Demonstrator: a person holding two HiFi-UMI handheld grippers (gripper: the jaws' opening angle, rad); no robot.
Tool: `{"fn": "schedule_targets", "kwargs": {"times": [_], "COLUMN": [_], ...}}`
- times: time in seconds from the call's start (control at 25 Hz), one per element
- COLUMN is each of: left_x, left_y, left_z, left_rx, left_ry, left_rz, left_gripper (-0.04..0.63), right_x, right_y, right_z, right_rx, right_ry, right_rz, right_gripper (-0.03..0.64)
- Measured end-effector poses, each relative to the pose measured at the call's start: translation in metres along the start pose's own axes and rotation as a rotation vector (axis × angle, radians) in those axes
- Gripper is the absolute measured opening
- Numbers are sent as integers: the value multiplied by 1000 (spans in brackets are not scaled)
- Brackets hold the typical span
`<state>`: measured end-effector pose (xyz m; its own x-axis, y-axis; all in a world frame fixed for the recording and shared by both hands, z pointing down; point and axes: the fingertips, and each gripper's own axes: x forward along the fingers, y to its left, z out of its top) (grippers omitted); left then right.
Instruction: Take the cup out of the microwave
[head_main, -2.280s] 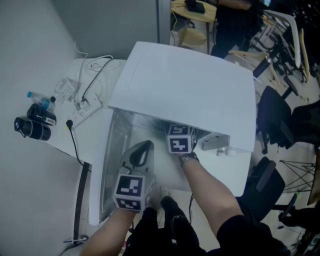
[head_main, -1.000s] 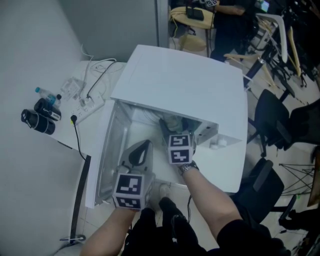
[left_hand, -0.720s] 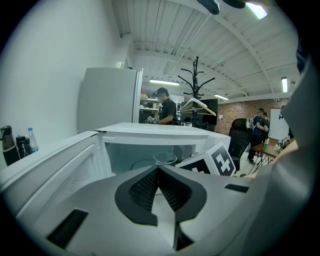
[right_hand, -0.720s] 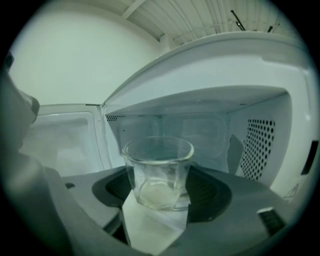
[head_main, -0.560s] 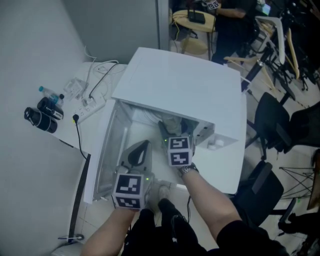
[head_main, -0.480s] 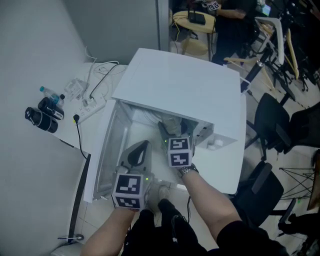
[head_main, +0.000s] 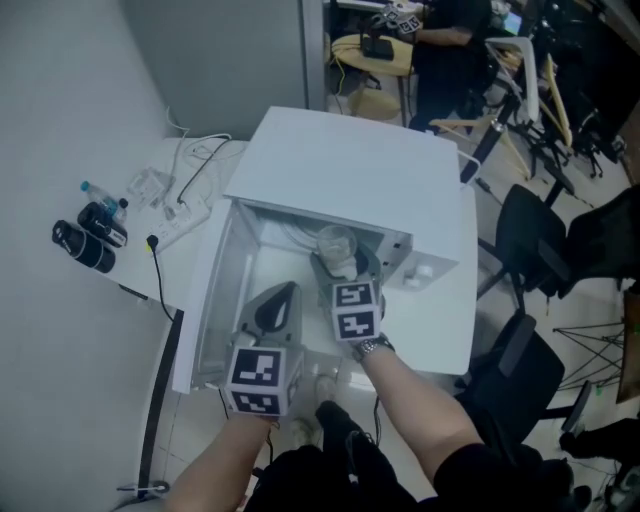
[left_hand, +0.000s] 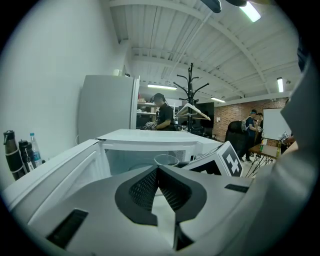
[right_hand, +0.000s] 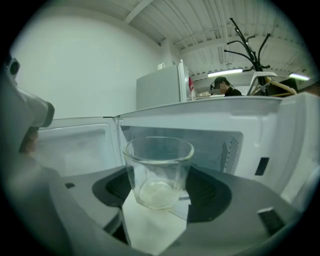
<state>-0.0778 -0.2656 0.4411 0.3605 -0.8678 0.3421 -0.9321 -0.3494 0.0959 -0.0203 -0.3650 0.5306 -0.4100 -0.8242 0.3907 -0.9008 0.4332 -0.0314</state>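
White table (head_main: 135, 262) by wall (head_main: 60, 100) — open microwave (head_main: 350, 170), bottles (head_main: 90, 232), cables (head_main: 195, 160) — chairs (head_main: 530, 225) beyond.

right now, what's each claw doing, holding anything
Left claw: closed, nothing in it.
Right claw: closed on the cup.

A white wall (head_main: 60, 90) is flanking the white table (head_main: 178, 262); 2 black chairs (head_main: 530, 235) are standing on pale floor (head_main: 585, 290); ceiling lights (left_hand: 250, 11) are glowing.
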Motion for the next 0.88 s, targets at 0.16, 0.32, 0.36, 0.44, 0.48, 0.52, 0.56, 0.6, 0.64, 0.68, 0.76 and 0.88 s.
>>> {"fn": "schedule_targets", "kwargs": {"times": [0.16, 0.32, 0.36, 0.44, 0.48, 0.52, 0.56, 0.6, 0.64, 0.68, 0.76, 0.88], "left_x": [-19, -41, -46, -56, -62, -67, -73, -78, -83, -89, -99, -115], "left_y": [-4, -6, -7, -9, -10, -12, -13, -14, -15, -16, -18, -22], "left_z": [1, -1, -1, -2, -2, -2, -2, -2, -1, -1, -1, -2], "left_rx": [10, 14, 16, 21, 25, 28, 32, 36, 40, 44, 53, 61], "left_ry": [-19, -32, -35, -42, -46, -50, -54, -58, -63, -67, -75, -85], "left_rz": [-18, -33, -36, -44, -48, -52, -56, -61, -66, -71, -80, -92], "left_gripper": [-2, -2, -2, -2, -2, -2, -3, -2, -3, -3, -2, -3], "right_x": [-19, -39, -43, -53, -58, -63, -68, -74, -79, -85, -96, -113], "right_y": [7, 17, 19, 24, 26, 28, 30, 33, 35, 38, 43, 50], "right_z": [2, 5, 6, 8, 9, 10, 11, 13, 14, 16, 18, 19], "right_rx": [-6, -9, -8, -4, -2, -1, -1, 0, 1, 3, 5, 3], "right_ry": [-7, -17, -20, -27, -30, -33, -38, -42, -46, -50, -56, -62], "right_rz": [-16, -32, -34, -39, -41, -44, -47, -49, -52, -56, -60, -68], "right_gripper": [347, 347, 347, 347, 347, 347, 347, 347, 347, 347, 347, 347]}}
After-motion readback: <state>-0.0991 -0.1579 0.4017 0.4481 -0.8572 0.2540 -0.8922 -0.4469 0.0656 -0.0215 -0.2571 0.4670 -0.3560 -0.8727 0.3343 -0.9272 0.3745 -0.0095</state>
